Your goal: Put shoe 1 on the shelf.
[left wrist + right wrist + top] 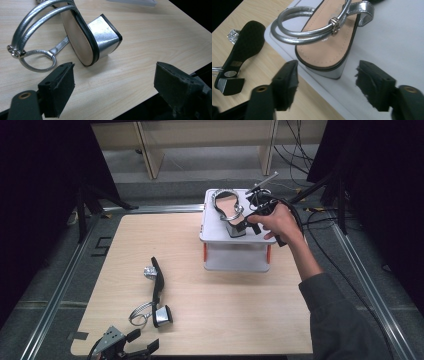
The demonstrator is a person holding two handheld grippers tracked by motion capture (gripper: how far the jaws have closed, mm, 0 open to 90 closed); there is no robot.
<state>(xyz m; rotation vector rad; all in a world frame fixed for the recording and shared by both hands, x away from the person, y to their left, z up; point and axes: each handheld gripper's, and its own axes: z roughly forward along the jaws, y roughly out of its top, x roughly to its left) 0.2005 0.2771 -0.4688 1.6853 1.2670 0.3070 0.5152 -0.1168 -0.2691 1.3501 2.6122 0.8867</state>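
A: Nearest the camera, the left gripper (131,346) sits at the near edge of the worktop (215,320), its jaws spread wide with nothing between them. Just beyond it, on the worktop, lies one silver sandal (90,37) on its side, block heel toward the gripper.

B: And its mate?

A: The second sandal (229,212) stands upright on the white stand (235,265), well beyond the first sandal and to its right. The right gripper (327,77) hangs at that sandal's heel, jaws spread to either side of it, pinching nothing.

B: So which step is this?

A: I judge the shoes are being put up on the stand as a pair: one is up there, one is still down. The right gripper is either just letting go or about to take hold; I cannot tell which.

B: What does the next move call for?

A: Probably the fallen sandal. The left gripper needs to move forward and close on the heel or the sole's edge, not the loose straps, then turn the sandal upright and carry it to the bare space on the stand beside its mate.
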